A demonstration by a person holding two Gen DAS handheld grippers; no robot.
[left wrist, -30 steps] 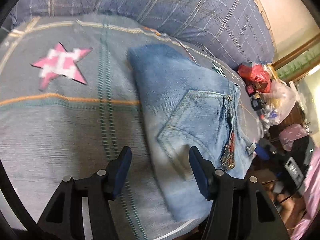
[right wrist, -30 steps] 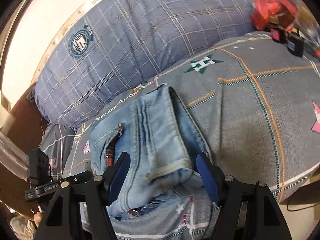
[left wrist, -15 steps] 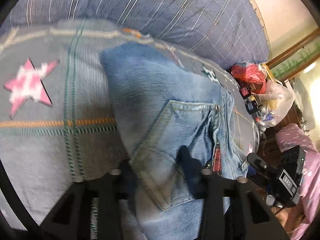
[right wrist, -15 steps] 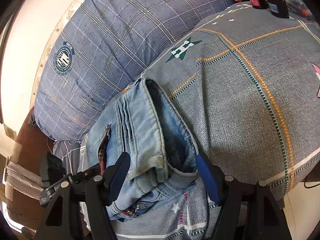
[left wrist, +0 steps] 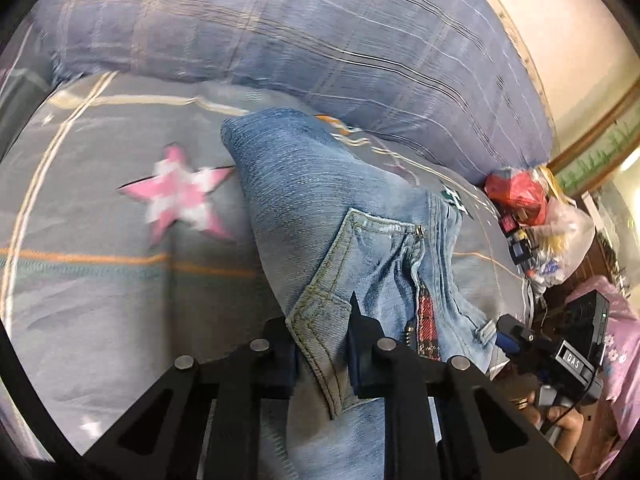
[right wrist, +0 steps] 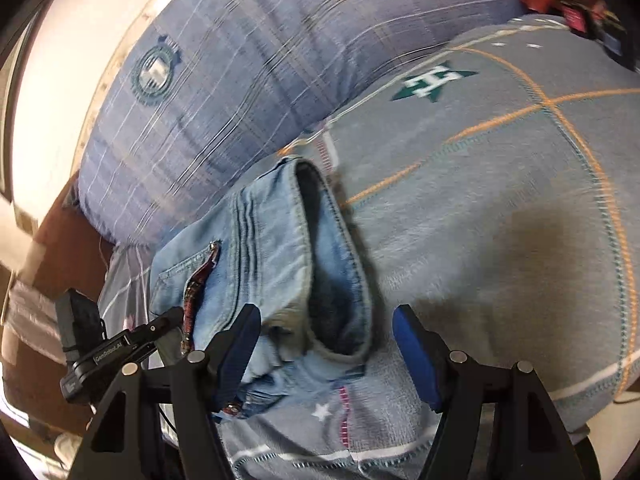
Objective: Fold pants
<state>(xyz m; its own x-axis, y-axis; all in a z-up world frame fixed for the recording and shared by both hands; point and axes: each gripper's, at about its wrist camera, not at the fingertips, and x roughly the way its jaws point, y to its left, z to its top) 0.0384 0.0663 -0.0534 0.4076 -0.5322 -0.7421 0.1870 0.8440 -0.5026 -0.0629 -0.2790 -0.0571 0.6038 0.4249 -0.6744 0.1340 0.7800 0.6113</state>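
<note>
The light blue jeans (left wrist: 320,208) lie folded in a thick stack on the grey bedspread (left wrist: 100,300). My left gripper (left wrist: 322,344) is shut on the near edge of the jeans by the back pocket, with denim pinched between its jaws. In the right wrist view the jeans (right wrist: 264,248) show their open leg ends and waistband. My right gripper (right wrist: 326,348) is open, its blue pads either side of the leg ends, not gripping. The left gripper also shows in the right wrist view (right wrist: 120,348), at the left side of the jeans.
A big blue plaid pillow (left wrist: 320,40) lies behind the jeans. A red bag (left wrist: 516,192) and clear plastic bags (left wrist: 560,232) sit at the bed's far right. The right gripper and a hand (left wrist: 560,360) appear beyond the bed edge. The bedspread has a pink star (left wrist: 180,196).
My left gripper moved forward onto the jeans and shut on the edge by the pocket. My right gripper stayed open and shifted closer to the leg ends.
</note>
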